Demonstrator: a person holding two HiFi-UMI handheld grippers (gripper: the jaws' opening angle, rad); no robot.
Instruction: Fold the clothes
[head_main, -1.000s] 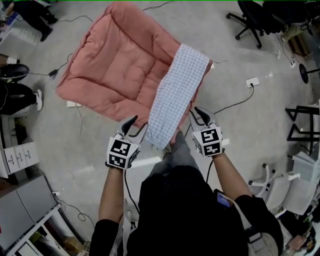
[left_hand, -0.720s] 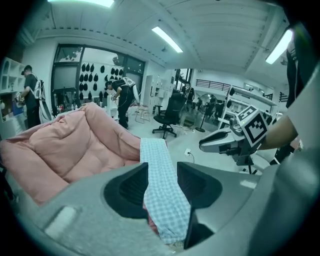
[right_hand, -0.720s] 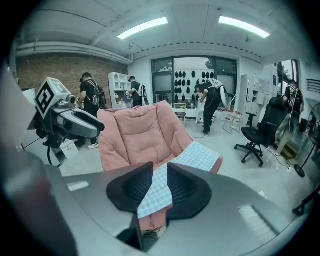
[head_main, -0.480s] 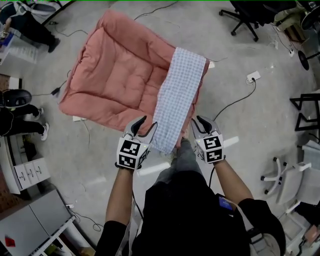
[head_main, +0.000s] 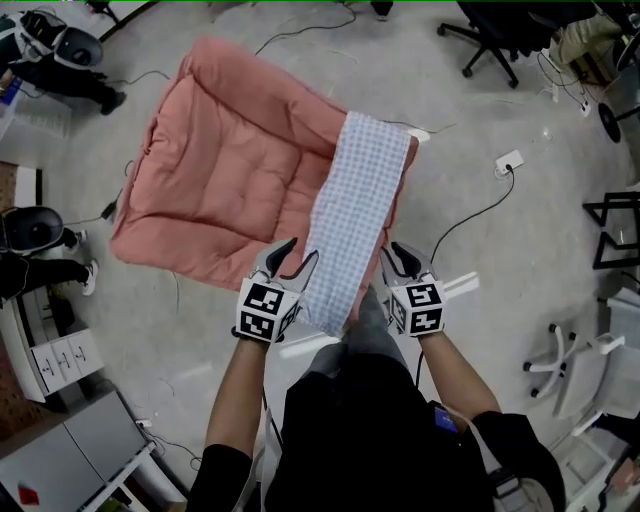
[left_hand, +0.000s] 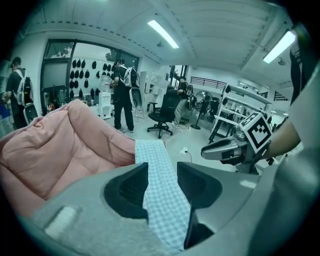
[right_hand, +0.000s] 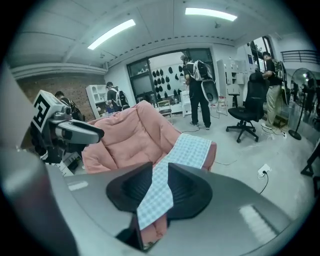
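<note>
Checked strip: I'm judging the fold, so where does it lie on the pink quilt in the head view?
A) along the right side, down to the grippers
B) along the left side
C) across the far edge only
A: the checked strip runs down the pink quilt's right side, its near end between the left gripper and right gripper.

The grey concrete floor (head_main: 500, 250) carries a big pink quilted cushion (head_main: 220, 170), lying flat. A checked cloth (head_main: 355, 200) lies along the cushion's right edge. A black cable (head_main: 470, 212) trails over the floor to a white socket block (head_main: 509, 161) near the cushion.
</note>
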